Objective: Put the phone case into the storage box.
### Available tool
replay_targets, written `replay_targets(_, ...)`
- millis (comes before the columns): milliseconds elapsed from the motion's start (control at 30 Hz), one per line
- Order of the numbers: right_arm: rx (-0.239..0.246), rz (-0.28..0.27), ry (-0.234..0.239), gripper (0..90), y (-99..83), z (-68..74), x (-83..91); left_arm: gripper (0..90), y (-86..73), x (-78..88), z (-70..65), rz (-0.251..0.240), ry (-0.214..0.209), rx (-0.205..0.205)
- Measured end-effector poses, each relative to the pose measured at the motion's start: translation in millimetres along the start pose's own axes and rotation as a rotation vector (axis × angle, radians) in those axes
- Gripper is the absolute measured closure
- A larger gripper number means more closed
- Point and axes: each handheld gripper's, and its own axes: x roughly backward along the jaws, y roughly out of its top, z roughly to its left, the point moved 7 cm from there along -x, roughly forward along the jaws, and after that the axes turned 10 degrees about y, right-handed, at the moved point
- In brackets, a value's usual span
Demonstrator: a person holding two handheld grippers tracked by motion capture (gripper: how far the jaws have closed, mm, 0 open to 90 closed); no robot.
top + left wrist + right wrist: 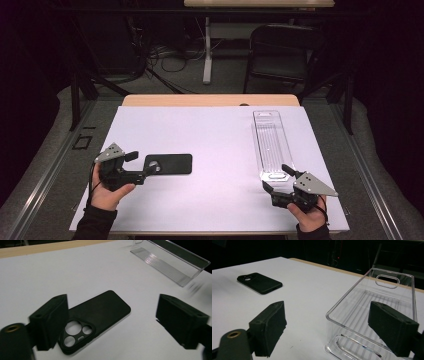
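A black phone case (170, 163) lies flat on the white table cover, back up, with its camera cut-outs toward my left gripper (140, 165). Seen from the left gripper view, the case (100, 312) runs away from the jaws, and its camera end sits just by the left jaw; the left gripper (112, 325) stands open with no pad touching it. A clear plastic tray (272, 145) lies lengthwise at the right. My right gripper (278, 178) is open at the tray's near end. In the right gripper view the jaws of this gripper (327, 330) straddle the near wall of the tray (374, 305) without pressing it.
The white cover (215, 135) spans most of the wooden table, with bare room between case and tray. Beyond the far edge stand a black chair (280, 55), a desk leg and cables on the floor.
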Motion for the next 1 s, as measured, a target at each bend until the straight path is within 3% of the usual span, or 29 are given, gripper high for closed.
replay_targets(167,0.001,0.0,0.002,14.4,-0.1,0.7,-0.6,17.4,14.0,-4.2,8.4,0.023,0.009,0.013)
replay_targets(367,0.0,0.003,0.003,14.3,-0.5,0.1,-0.1,31.4,28.4,-10.7,17.9,0.069,0.051,0.043)
replay_targets(433,-0.002,0.002,0.0,14.3,-0.6,-0.3,-0.3,40.0,35.6,-15.3,23.1,0.088,0.079,0.063)
replay_targets(533,-0.001,0.004,-0.001,14.4,-0.9,-1.1,0.1,46.8,40.0,-19.4,24.9,0.092,0.075,0.072)
replay_targets(733,-0.001,-0.003,0.0,14.3,-1.5,-1.7,-1.0,49.4,47.5,-33.5,29.0,0.14,0.101,0.029)
replay_targets(867,-0.001,0.001,0.002,14.3,-1.9,-1.5,-1.1,50.6,49.3,-45.1,31.7,0.194,0.136,0.057)
replay_targets(1000,-0.004,0.002,0.003,14.3,-2.2,-1.5,-1.4,54.1,47.4,-54.7,34.2,0.224,0.128,0.082)
